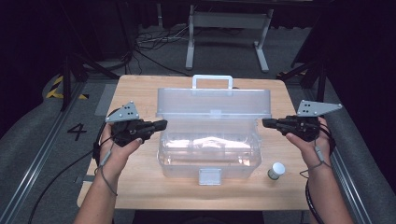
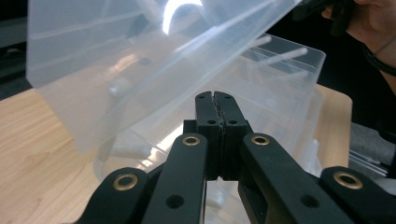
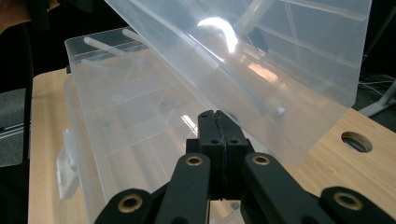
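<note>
A clear plastic storage box (image 1: 208, 161) stands in the middle of the wooden table (image 1: 140, 186), its hinged lid (image 1: 213, 101) raised and tilted, with a handle (image 1: 212, 80) on the far edge. My left gripper (image 1: 162, 124) is shut and empty, its tip beside the box's left end just under the lid. My right gripper (image 1: 265, 122) is likewise shut and empty at the right end. In the left gripper view the shut jaws (image 2: 215, 96) point at the lid (image 2: 140, 56) and the box body (image 2: 289, 70). In the right gripper view the gripper (image 3: 215, 114) faces the lid (image 3: 280, 56). I cannot tell whether either tip touches the plastic.
A small jar with a white cap (image 1: 276, 171) stands on the table to the front right of the box. The box's front latch (image 1: 209, 176) hangs at its near side. A round hole (image 3: 357, 141) is cut in the tabletop. Cables and a stand lie on the floor beyond.
</note>
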{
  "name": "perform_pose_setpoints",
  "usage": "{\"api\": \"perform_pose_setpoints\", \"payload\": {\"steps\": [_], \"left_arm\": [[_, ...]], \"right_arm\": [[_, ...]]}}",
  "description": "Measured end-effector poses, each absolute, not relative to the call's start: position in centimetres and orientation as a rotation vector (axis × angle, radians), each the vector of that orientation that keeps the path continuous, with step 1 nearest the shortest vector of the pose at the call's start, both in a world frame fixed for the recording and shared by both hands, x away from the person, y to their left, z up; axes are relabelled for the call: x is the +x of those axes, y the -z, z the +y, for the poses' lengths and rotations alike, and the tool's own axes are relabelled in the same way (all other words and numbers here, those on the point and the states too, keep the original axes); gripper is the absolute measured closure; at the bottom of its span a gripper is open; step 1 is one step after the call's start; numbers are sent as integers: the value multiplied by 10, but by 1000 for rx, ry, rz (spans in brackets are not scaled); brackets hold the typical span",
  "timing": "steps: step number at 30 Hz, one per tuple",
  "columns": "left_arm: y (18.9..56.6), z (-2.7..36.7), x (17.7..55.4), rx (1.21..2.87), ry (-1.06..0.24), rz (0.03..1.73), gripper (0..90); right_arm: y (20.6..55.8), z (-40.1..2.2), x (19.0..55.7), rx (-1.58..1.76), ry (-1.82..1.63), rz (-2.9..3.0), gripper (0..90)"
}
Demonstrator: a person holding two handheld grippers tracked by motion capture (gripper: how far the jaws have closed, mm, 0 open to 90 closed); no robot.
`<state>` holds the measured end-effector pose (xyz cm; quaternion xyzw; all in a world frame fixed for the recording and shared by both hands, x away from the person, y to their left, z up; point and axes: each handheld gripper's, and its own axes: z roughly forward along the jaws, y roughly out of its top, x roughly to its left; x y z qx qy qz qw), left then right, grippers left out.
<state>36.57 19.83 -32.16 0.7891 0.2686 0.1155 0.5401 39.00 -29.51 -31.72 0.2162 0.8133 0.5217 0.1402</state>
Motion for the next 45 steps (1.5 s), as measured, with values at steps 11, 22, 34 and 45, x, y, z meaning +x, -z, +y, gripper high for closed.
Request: {"api": "perform_pose_setpoints", "payload": {"steps": [11, 22, 34, 45], "left_arm": [[324, 198, 373, 1868, -338, 684, 898], [320, 197, 383, 1857, -345, 672, 897], [307, 193, 397, 1881, -378, 675, 890], [301, 189, 407, 1878, -388, 697, 879]], "right_arm": [[318, -294, 391, 620, -1514, 2343, 900], [316, -294, 395, 612, -1528, 2316, 900], [309, -294, 407, 632, -1555, 2258, 900], [305, -293, 412, 664, -1582, 2203, 895]]}}
